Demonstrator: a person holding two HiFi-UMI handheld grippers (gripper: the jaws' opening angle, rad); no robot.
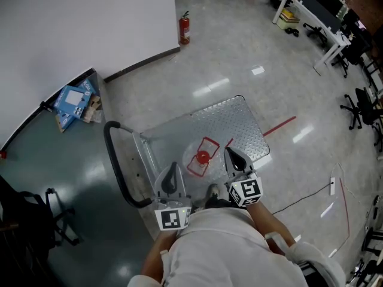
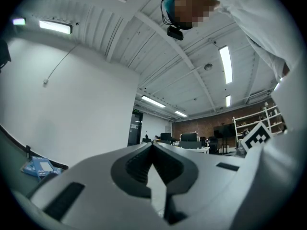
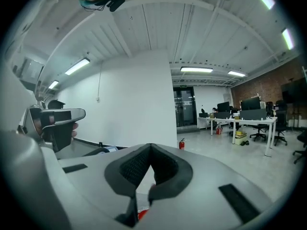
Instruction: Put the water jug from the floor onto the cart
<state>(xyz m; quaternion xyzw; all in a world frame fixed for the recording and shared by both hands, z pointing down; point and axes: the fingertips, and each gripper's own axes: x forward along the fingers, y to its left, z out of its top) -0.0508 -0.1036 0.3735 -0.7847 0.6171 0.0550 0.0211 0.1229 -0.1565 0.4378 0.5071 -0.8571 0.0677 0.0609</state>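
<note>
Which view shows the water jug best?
The head view: the water jug shows from above, red cap up, on the cart. The right gripper view catches only a red sliver, likely it, under its jaws; the left gripper view shows none.

Glossy grey floor [image 1: 239, 58] — on it a steel cart [image 1: 233, 121], black handle [image 1: 114, 160] at left. On the cart, toward the handle end, upright clear jug [image 1: 202, 158] with red cap. Elsewhere on the floor: extinguisher [image 1: 184, 28] by the wall [image 1: 90, 17], blue boxes [image 1: 73, 102], red tape [image 1: 279, 126], power strip [image 1: 333, 186].
</note>
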